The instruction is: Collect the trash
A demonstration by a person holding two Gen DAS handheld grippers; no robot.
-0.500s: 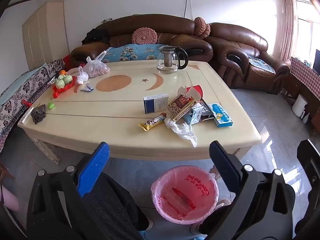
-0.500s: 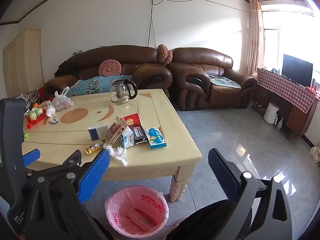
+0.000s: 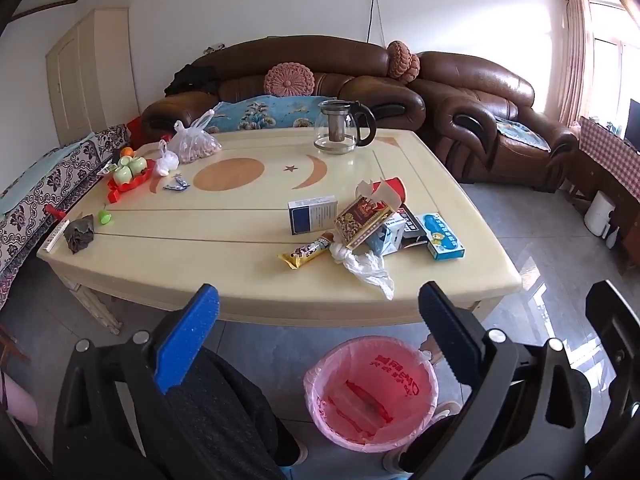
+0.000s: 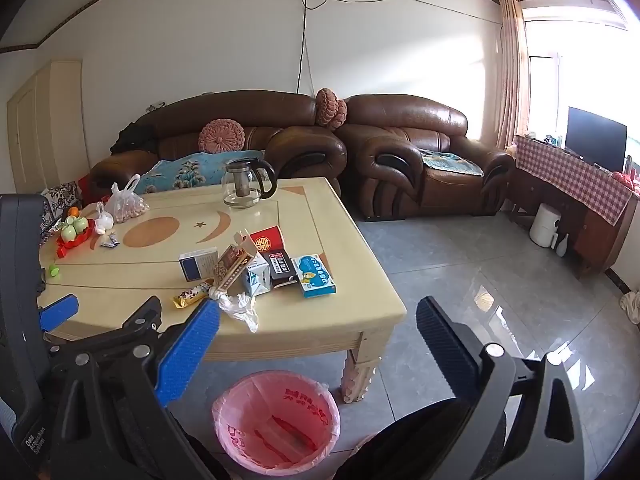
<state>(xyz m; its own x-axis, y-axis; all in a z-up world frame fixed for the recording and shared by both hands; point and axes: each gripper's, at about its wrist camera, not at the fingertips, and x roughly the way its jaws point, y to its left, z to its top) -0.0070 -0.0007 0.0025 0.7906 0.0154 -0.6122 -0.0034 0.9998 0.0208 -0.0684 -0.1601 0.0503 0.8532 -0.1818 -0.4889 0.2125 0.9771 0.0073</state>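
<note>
A heap of trash lies on the near right part of the cream table (image 3: 200, 248) (image 4: 360, 312): a white-blue box (image 3: 313, 213) (image 4: 199, 263), a brown packet (image 3: 362, 216) (image 4: 231, 266), a snack bar wrapper (image 3: 306, 250) (image 4: 192, 294), a crumpled white plastic bag (image 3: 366, 266) (image 4: 240, 306) and a light blue box (image 3: 444, 236) (image 4: 315, 274). On the floor in front stands a bin with a pink liner (image 3: 370, 392) (image 4: 276, 420). My left gripper (image 3: 318, 308) and right gripper (image 4: 318, 320) both hang open and empty, short of the table's near edge.
A glass teapot (image 3: 344, 128) (image 4: 246, 182) stands at the table's far side. Bagged food (image 3: 194, 144), a red fruit tray (image 3: 130, 174) and a dark crumpled scrap (image 3: 79, 234) sit at the left end. Brown sofas (image 3: 480, 112) lie behind. Grey tiled floor (image 4: 500, 300) spreads to the right.
Both views have shifted very slightly; the table and bin sit almost where they were. Nothing was picked up or let go.
</note>
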